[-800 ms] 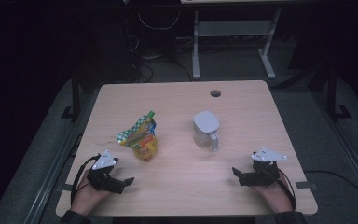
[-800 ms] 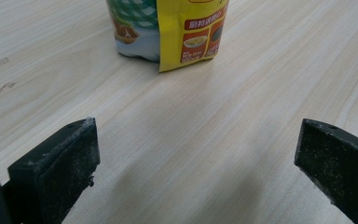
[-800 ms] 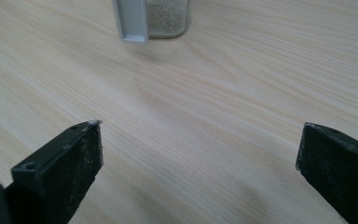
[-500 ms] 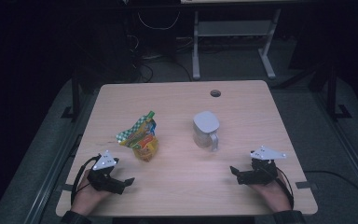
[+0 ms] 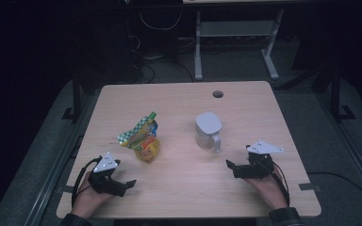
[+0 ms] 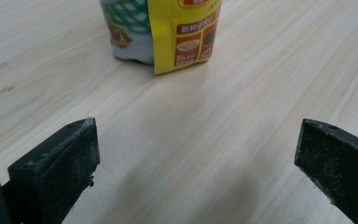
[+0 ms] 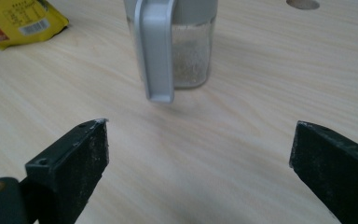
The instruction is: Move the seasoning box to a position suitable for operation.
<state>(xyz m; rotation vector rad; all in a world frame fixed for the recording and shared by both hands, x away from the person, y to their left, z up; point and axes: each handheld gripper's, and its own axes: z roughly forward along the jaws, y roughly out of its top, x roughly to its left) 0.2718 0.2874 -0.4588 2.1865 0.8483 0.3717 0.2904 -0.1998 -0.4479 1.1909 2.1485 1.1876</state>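
I hold my left gripper (image 5: 122, 184) low over the desk (image 5: 179, 188) at the lower left of the high view, its jaws released and wide apart with nothing between them. In the left gripper view my two black jaws rise from the bottom corners, and bare pale wood lies in the gap. Ahead of them, at the top centre of that view, lies a snack pouch (image 6: 161, 32), yellow with a green and white checked part, flat on the desk and well clear of my jaws. In the high view the same snack pouch (image 5: 142, 137) sits left of the middle of the frame, crumpled, its green tip pointing toward the upper right.

My right gripper (image 5: 235, 167) rests at the lower right of the high view, jaws likewise released and spread, gripping nothing. A grey three-cornered plate sits on top of it. In the right gripper view a clear jar (image 7: 177, 42) with a grey lid and a grey handle stands upright at the top centre, handle turned toward me, pale grains inside. It stands apart from my jaws. In the high view the clear jar (image 5: 207, 132) stands just right of the middle, near my right gripper. A round hole (image 5: 218, 94) shows in the desk at the upper middle.
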